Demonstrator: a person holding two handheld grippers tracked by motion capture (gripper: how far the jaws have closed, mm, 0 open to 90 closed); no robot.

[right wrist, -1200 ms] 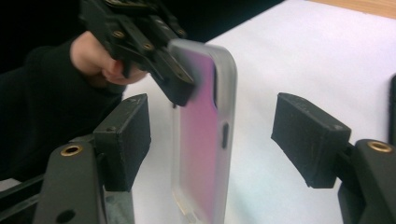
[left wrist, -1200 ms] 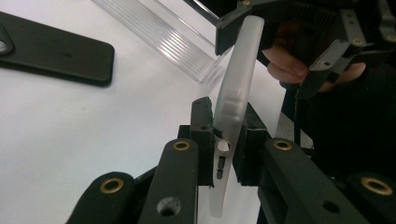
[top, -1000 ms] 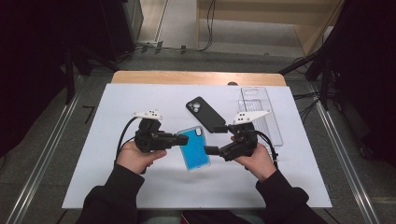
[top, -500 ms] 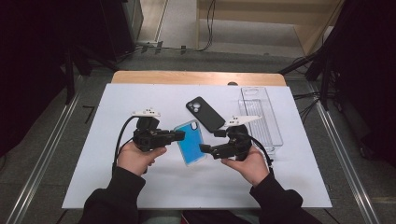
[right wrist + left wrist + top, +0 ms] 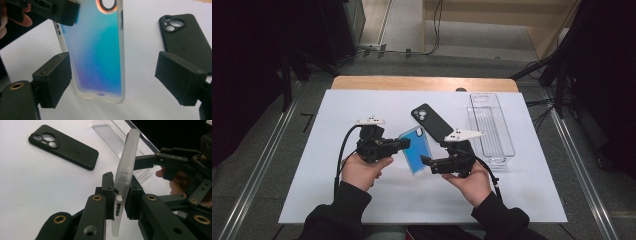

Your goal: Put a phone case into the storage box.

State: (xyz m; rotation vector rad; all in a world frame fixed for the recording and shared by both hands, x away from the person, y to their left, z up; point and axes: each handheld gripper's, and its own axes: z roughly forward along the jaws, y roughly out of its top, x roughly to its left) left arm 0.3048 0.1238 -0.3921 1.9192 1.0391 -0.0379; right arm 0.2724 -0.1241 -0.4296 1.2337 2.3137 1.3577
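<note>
no brand name or lettering can be read on anything here; the surfaces that show are bare.

the left gripper (image 5: pixel 404 144) is clamped on the blue phone case (image 5: pixel 415 150), its pads pinching the frosted side wall at the camera end, so the case hangs just ahead of its jaws and off the white table (image 5: pixel 337 105). seen along those jaws in the left gripper view, the phone case (image 5: pixel 125 170) stands on edge, long axis running up and away from the grip, a small round hole and a slot cut into the rim right between the pads. it looks like soft, translucent plastic with rounded corners, milky along the rim.

the right gripper (image 5: pixel 424 162) has its jaws wide apart, and they have just been narrowing a little; the case's lower end sits between them with neither pad touching. from its own view the case (image 5: pixel 97 50) shows a glossy back fading from teal to violet, an orange ring round the camera cut-out at the top, long axis upright.

beyond both grippers a black phone (image 5: pixel 430 121) lies flat, matte, three lens openings at one end. to the right of the right gripper rests a clear ribbed plastic tray (image 5: pixel 489 125), long and narrow.
</note>
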